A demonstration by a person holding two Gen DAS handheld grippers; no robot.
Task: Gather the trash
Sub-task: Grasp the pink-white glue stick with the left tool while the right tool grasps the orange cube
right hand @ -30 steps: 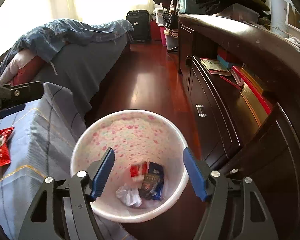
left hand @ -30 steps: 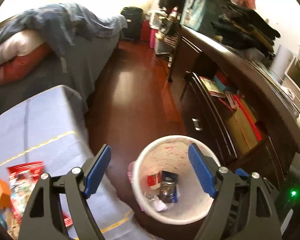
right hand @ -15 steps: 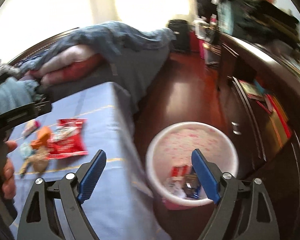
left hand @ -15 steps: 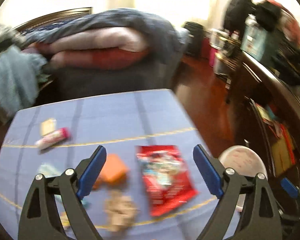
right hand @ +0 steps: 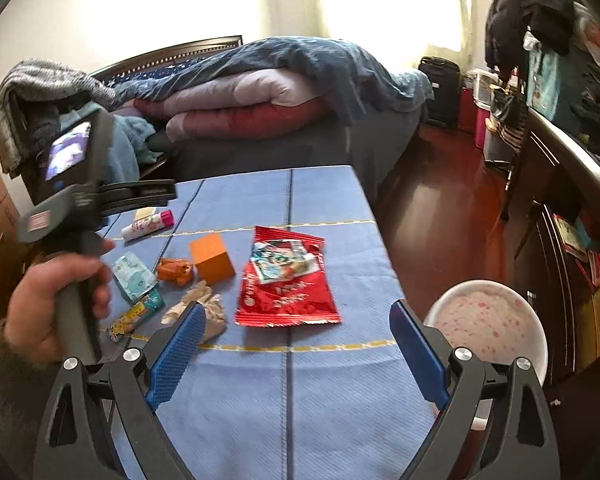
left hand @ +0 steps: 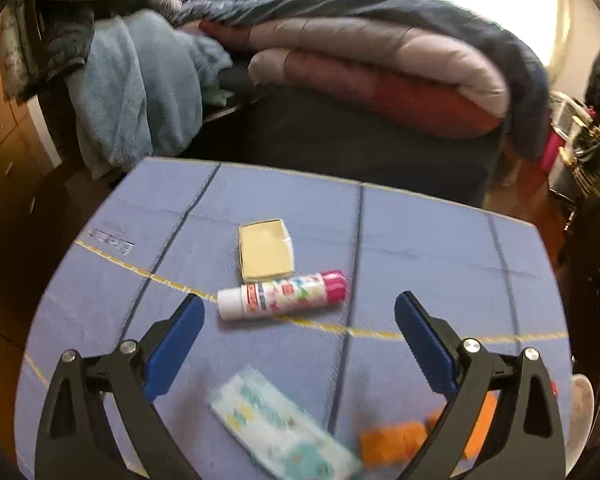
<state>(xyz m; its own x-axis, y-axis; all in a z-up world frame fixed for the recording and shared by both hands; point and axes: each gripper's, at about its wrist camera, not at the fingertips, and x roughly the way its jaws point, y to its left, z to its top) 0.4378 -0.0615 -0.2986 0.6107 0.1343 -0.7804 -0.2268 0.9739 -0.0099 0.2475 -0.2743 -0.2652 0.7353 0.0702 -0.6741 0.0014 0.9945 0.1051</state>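
My left gripper (left hand: 296,344) is open and empty above the blue table (left hand: 440,248), just short of a white and pink tube (left hand: 282,295) and a small yellow box (left hand: 265,250). A pale green packet (left hand: 280,428) and an orange block (left hand: 396,440) lie nearer. My right gripper (right hand: 294,354) is open and empty over the table's near part, facing a red snack bag (right hand: 286,284), an orange box (right hand: 212,258), crumpled paper (right hand: 202,310) and small wrappers (right hand: 136,276). The white bin (right hand: 496,328) stands on the floor at right.
The left hand and its gripper handle (right hand: 76,216) are at the table's left side. A bed with piled quilts (right hand: 252,100) lies behind the table. A dark dresser (right hand: 572,208) runs along the right wall across a wooden floor (right hand: 432,208).
Both grippers have swung left from above the bin to over the table. The left one has gone further left, past the red bag, to the tube and yellow box.
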